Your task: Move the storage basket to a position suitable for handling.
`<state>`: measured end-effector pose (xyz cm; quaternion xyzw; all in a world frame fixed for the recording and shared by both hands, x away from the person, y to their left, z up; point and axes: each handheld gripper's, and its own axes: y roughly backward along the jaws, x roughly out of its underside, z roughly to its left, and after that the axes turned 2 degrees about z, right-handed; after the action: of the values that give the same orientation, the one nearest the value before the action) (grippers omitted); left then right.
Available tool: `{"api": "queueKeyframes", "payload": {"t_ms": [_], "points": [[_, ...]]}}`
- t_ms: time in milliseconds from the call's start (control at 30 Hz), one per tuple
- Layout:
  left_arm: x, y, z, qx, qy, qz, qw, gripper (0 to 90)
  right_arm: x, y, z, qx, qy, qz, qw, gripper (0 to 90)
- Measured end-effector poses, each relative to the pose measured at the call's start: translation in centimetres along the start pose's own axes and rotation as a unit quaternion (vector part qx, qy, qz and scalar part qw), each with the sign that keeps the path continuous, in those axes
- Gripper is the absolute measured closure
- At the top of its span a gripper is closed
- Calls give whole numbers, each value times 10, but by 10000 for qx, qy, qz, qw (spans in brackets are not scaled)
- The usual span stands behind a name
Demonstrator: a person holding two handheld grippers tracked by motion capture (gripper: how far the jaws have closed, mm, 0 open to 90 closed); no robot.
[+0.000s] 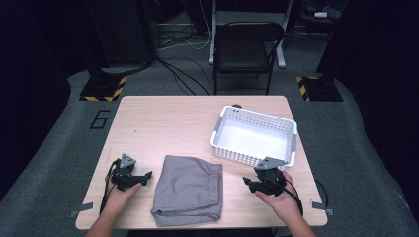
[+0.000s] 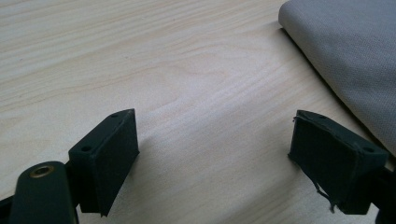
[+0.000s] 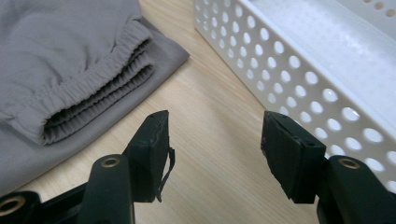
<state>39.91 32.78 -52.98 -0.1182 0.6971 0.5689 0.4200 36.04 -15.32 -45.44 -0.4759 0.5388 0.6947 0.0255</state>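
Grey folded garment (image 1: 188, 190) unlabelled; "6" (image 1: 100, 119) marked on floor beside table (image 1: 163, 118).

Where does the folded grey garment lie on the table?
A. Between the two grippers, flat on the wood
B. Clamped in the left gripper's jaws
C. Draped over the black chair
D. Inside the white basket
A: in the high view the folded grey garment lies flat on the table, with the left gripper on one side and the right gripper on the other, both open and apart from it; the white basket holds nothing.
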Motion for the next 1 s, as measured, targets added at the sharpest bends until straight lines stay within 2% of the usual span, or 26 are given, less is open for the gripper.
{"api": "queueKeyframes", "payload": {"t_ms": [33, 67, 167, 233, 300, 400, 533, 567, 633, 767, 800, 833, 900, 1000], "points": [[0, 0, 0, 0, 0, 0, 10000, 149, 0, 0, 0, 0, 0, 0, 10000, 415], [0, 0, 0, -2, 7, -4, 10000, 149, -2, 3, -2, 17, -110, -12, 9999, 415], [0, 0, 0, 1, 4, 0, 10000, 149, -2, 6, -7, 22, -28, -34, 10000, 415], [0, 0, 0, -15, 4, -11, 10000, 149, -5, 8, -14, -72, -240, -102, 9996, 415], [0, -1, -1, -34, 22, -60, 10000, 149, -7, 9, -15, -71, -297, -93, 9995, 415], [0, -1, -1, -40, 30, -70, 10000, 149, -20, 12, -23, -2, -308, -196, 9993, 415], [0, -1, -1, -41, 22, -66, 10000, 149, -29, 10, -28, 1, -301, -140, 9995, 415], [0, -1, -1, -41, 24, -69, 10000, 149, -35, 8, -32, -2, -382, -143, 9992, 415], [0, 0, 0, -12, 11, -19, 10000, 149, -40, 7, -36, 6, -398, -142, 9991, 416], [0, -1, -1, -43, 40, -81, 10000, 149, -49, 4, -40, 65, -389, -140, 9991, 415], [0, -1, -1, -28, 37, -72, 10000, 149, -54, 3, -42, 120, -493, -140, 9986, 416], [0, 0, -1, -21, 9, -22, 10000, 148, -55, 3, -44, 129, -455, -156, 9988, 415], [1, -1, -1, -27, 14, -67, 10000, 147, -57, 3, -46, 148, -456, -181, 9987, 416], [0, 0, 0, 43, -60, 3, 10000, 144, -61, 1, -49, 159, -539, -245, 9981, 415]]}}
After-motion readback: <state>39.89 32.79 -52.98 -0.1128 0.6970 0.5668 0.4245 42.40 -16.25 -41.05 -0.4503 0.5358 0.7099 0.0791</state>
